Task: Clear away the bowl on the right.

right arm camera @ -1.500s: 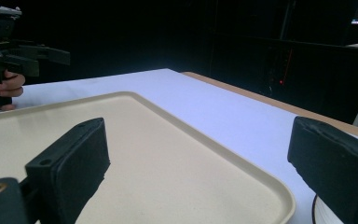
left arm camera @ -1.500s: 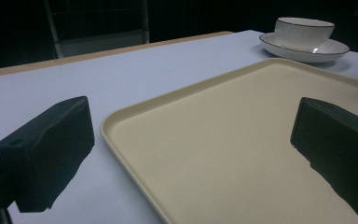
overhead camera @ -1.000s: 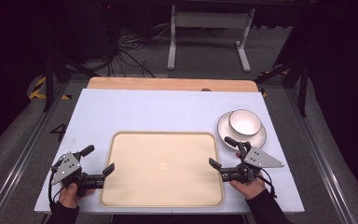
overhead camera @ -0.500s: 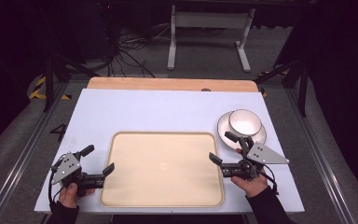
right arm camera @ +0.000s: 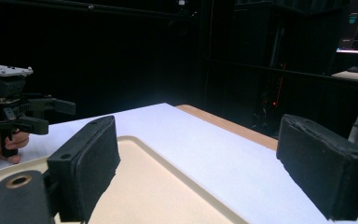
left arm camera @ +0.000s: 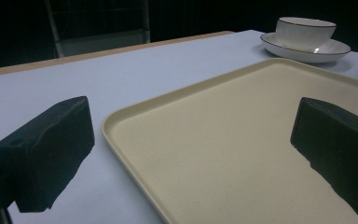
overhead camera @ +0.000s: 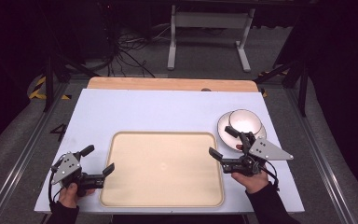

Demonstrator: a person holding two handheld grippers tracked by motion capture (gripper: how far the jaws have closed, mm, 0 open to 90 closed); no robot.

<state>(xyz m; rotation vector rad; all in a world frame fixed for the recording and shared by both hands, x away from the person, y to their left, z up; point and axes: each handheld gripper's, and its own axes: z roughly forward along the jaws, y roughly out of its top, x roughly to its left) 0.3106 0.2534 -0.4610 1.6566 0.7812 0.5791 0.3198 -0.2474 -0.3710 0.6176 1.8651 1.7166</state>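
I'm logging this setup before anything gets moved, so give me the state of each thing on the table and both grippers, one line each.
Tray: flat on the table, nothing on it.
Bowl: upright, sitting on the saucer.
Saucer: flat on the table, right of the tray.
Left gripper: open, holding nothing, at the tray's left edge.
Right gripper: open, holding nothing, between tray and saucer.

one tray (overhead camera: 163, 205), one bowl (overhead camera: 244, 122), one saucer (overhead camera: 223, 129), two grippers: left (overhead camera: 98, 159), right (overhead camera: 223, 143).

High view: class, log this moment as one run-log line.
left gripper: open, empty | right gripper: open, empty | bowl on saucer | tray bare
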